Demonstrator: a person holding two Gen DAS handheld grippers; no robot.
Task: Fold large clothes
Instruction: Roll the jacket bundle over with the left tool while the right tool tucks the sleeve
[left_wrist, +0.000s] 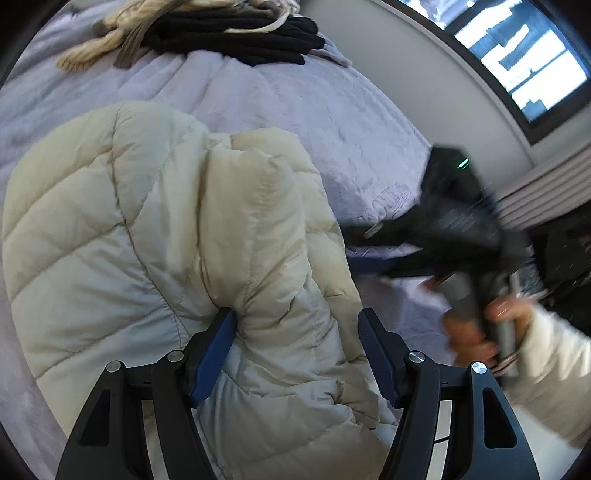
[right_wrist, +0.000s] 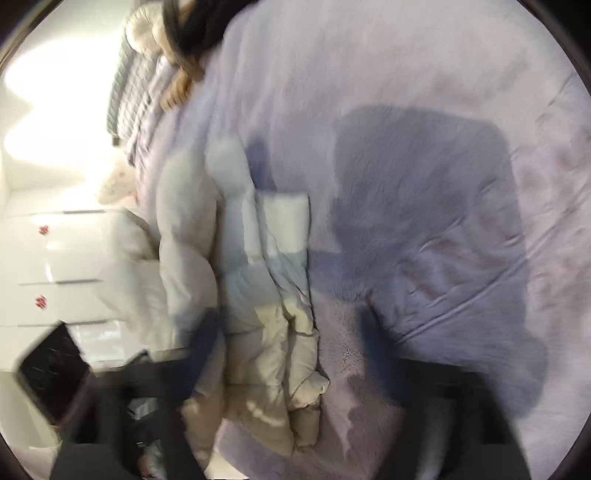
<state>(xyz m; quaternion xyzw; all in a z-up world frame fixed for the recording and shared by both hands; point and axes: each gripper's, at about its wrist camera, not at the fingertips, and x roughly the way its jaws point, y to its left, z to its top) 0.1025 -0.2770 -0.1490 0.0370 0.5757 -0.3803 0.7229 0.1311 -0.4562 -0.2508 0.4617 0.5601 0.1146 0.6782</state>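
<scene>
The left gripper (left_wrist: 297, 343) stands open, its blue pads astride a fold of the cream puffer jacket (left_wrist: 166, 221) lying on the lilac bedspread (left_wrist: 295, 110). Right of it the right gripper (left_wrist: 373, 251), blurred, also looks open, with nothing visibly between its fingers. Farther back lies a pile of black and beige clothes (left_wrist: 229, 33); no containers show.

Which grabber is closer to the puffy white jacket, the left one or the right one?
Left. The left gripper is right over the puffy white jacket, open fingers straddling a fold. The right gripper, blurred, sits by the jacket's edge, partly over the purple blanket.
</scene>
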